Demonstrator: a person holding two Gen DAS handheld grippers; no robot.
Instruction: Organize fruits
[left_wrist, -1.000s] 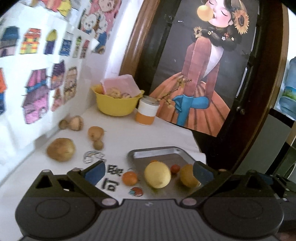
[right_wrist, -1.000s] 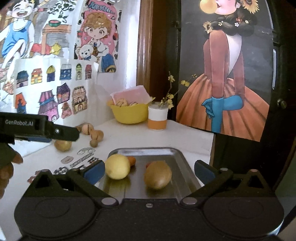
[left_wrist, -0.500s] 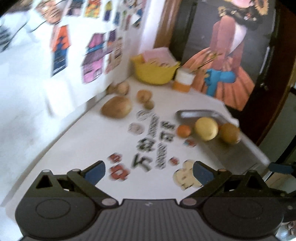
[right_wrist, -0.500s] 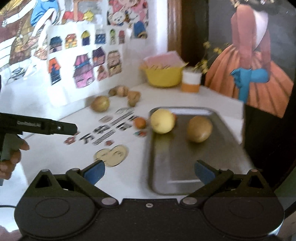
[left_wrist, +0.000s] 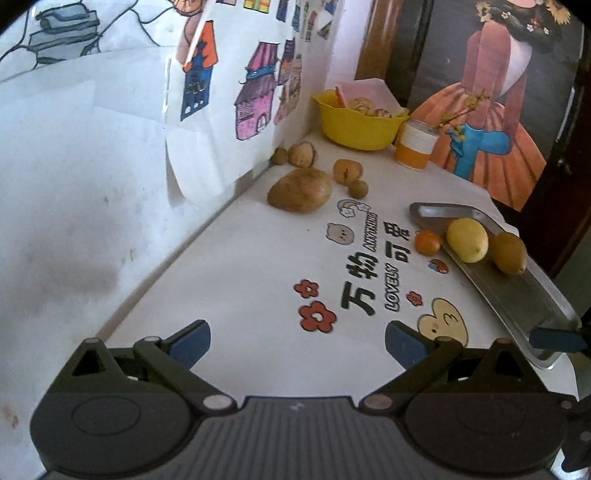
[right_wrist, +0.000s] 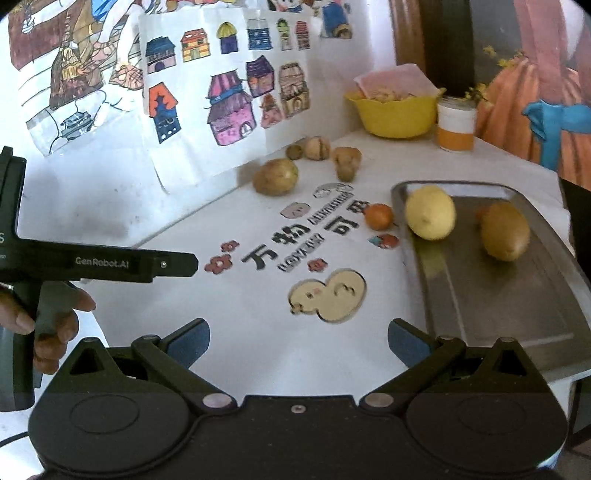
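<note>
A metal tray (left_wrist: 517, 295) (right_wrist: 498, 314) lies at the table's right side with a yellow lemon (left_wrist: 467, 239) (right_wrist: 430, 212) and a brown kiwi-like fruit (left_wrist: 509, 253) (right_wrist: 505, 230) in it. A small orange fruit (left_wrist: 427, 242) (right_wrist: 378, 216) rests on the table just left of the tray. My left gripper (left_wrist: 297, 343) is open over the near table, with nothing between its fingers. My right gripper (right_wrist: 298, 341) is open too, near the tray's front left corner. A fingertip of the right gripper (left_wrist: 557, 340) shows at the tray's near end.
A large potato (left_wrist: 300, 189) (right_wrist: 275, 177) and several smaller brown items (left_wrist: 347, 171) lie near the wall. A yellow bowl (left_wrist: 356, 127) (right_wrist: 395, 114) and an orange-and-white cup (left_wrist: 415, 147) (right_wrist: 455, 127) stand at the back. A hand holds the left gripper's handle (right_wrist: 48, 314). Stickers cover the tabletop.
Both grippers have pulled back and up from the tray, so more of the table shows. The fruits have not moved. Both stay open.
</note>
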